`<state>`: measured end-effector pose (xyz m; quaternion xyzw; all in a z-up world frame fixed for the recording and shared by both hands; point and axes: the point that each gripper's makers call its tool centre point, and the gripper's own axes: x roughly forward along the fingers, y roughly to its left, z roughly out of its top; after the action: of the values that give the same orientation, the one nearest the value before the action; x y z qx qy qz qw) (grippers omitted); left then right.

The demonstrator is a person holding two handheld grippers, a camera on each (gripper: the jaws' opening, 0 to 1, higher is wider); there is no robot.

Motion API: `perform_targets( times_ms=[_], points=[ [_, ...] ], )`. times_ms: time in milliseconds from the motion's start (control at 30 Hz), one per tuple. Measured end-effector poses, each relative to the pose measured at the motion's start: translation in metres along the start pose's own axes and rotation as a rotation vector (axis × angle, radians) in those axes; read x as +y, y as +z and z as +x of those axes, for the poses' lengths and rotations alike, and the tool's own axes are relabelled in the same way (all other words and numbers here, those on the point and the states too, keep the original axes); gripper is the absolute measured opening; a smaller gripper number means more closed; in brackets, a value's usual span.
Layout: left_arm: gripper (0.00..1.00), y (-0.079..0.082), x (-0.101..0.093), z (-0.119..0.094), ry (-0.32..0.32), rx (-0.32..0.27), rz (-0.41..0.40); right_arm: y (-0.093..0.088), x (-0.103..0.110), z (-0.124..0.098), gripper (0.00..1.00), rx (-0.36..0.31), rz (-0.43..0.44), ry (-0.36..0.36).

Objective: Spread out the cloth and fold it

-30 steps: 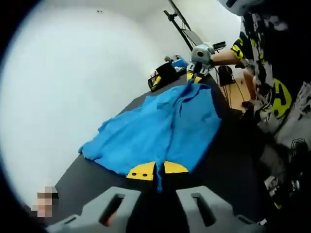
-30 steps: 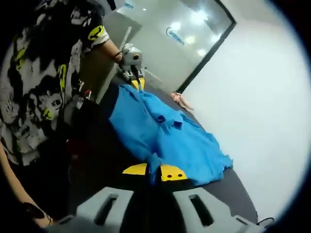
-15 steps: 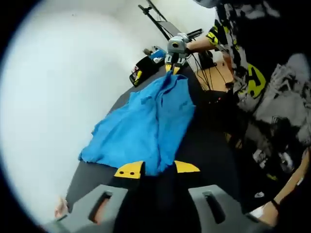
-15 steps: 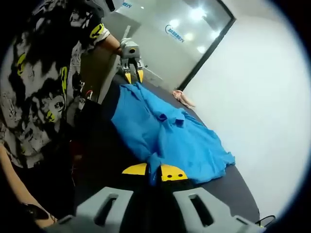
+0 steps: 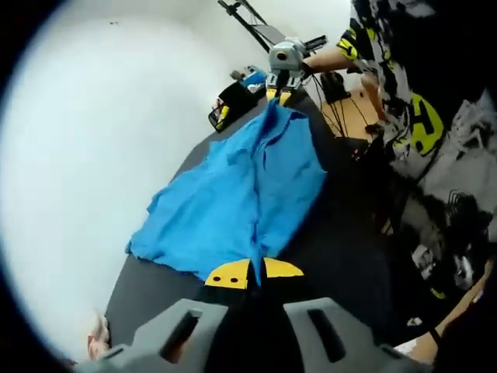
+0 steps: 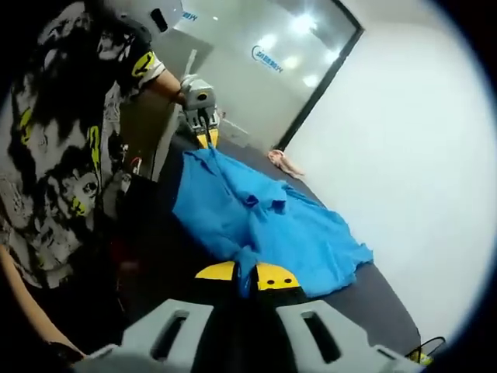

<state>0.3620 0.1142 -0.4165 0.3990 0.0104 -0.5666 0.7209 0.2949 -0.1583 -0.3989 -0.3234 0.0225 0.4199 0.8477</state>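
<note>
A bright blue cloth [image 5: 233,202] lies rumpled across a dark table [image 5: 147,291]. In the left gripper view my left gripper [image 5: 255,272] is shut on the cloth's near corner, its yellow-tipped jaws pinching the fabric. The right gripper [image 5: 279,92] shows at the far end, holding the opposite corner. In the right gripper view the same cloth [image 6: 264,221] stretches away from my right gripper [image 6: 246,274], which is shut on a bunched corner, and the left gripper [image 6: 203,136] grips the far corner. The edge between the two grippers is pulled fairly straight. The rest is wrinkled.
A person in a black patterned shirt [image 6: 54,140] stands close along the table's side. Black and yellow gear [image 5: 237,105] sits past the far end of the table. A white wall [image 5: 93,140] runs beside it. A glass partition [image 6: 264,70] stands behind.
Both hands shifted slightly while holding their corners. The edge of the cloth between the grippers is drawn a little tauter and sits a little differently on the table. Neither grip has changed.
</note>
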Motion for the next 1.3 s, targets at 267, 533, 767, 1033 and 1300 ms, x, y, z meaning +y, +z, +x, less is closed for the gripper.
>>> perform_targets(
  times_ms=[267, 533, 767, 1033, 1300],
  points=[
    [0.01, 0.017, 0.004, -0.033, 0.072, -0.039, -0.087, 0.019, 0.019, -0.016, 0.05, -0.007, -0.028, 0.045],
    [0.01, 0.044, 0.012, -0.049, 0.075, -0.068, -0.109, 0.027, 0.012, -0.042, 0.05, -0.055, -0.026, 0.004],
    [0.01, 0.033, -0.024, -0.052, 0.014, 0.008, -0.08, 0.031, 0.038, -0.048, 0.05, -0.044, -0.002, 0.034],
    [0.25, 0.041, 0.003, -0.072, 0.097, -0.341, -0.652, 0.03, 0.063, -0.046, 0.18, -0.185, 0.269, 0.155],
    [0.27, -0.015, 0.206, -0.042, 0.551, -0.464, -1.057, -0.005, -0.15, -0.019, 0.27, -0.221, 0.485, -0.324]
  ],
)
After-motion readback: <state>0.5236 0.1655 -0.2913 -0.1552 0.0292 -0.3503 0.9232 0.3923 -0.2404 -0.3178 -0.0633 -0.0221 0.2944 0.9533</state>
